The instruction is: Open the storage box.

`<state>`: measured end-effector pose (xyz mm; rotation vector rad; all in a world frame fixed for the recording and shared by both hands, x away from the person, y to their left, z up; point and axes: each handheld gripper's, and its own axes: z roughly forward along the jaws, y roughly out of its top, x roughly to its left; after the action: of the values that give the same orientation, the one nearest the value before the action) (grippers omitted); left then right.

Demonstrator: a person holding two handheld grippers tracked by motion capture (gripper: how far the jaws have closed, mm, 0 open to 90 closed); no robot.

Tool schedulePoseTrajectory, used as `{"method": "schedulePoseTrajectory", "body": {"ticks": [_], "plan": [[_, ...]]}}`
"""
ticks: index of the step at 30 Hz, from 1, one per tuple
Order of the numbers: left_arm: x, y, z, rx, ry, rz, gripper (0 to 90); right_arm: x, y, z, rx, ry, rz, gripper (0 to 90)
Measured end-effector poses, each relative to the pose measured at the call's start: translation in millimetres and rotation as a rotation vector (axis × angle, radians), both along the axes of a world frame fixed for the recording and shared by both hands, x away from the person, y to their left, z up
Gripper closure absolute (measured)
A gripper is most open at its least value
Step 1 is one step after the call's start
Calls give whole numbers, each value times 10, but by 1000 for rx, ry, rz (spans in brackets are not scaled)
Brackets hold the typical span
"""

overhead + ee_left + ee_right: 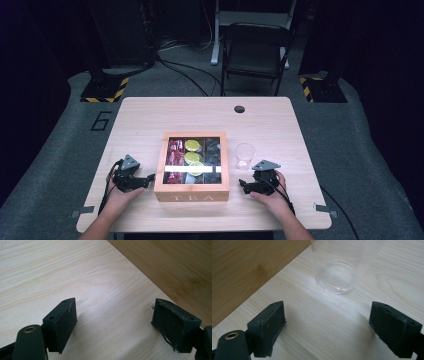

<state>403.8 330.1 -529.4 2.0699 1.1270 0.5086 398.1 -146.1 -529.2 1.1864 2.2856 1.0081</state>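
Grippers first: your left gripper rests on the pale wooden surface just left of the square wooden tea box with a glass lid, jaws spread wide with nothing between them. Your right gripper sits just right of the box, equally wide and empty, its jaws aimed at the clear plastic cup, which stands upright and near, not touched.

Progress, as a judgement: nothing started. Lid down, cup empty, tea packets still in their compartments: red, yellow-green, dark. Opening the box and handling any packet are all left.

Hard to read: a glare stripe across the lid hides the front compartments. The left gripper view gives only the box's side wall. The cup's rim is cut off in the right gripper view.
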Motion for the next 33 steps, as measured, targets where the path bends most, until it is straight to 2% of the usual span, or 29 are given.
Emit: {"method": "schedulePoseTrajectory", "body": {"ticks": [16,24,25,27,28,29,31,33], "plan": [[-1,-2,0,-1,0,3,195,-9,5,3,-5,6,-9,127],[-2,-3,-1,-10,-3,16,214,-4,-7,3,6,-4,6,169],[-2,0,2,-9,-5,20,236,0,-22,16,-6,3,25,210],[-2,11,21,-10,7,34,266,1,-22,21,-1,1,23,239],[-2,18,35,-4,19,35,286,1,-24,37,-4,14,20,274],[-1,27,55,7,22,39,325,5,-47,67,-9,31,32,342],[-5,41,68,8,21,36,334,2,-41,75,-6,35,21,359],[-8,65,92,-13,31,52,350,5,-57,91,-21,36,36,376]]}}
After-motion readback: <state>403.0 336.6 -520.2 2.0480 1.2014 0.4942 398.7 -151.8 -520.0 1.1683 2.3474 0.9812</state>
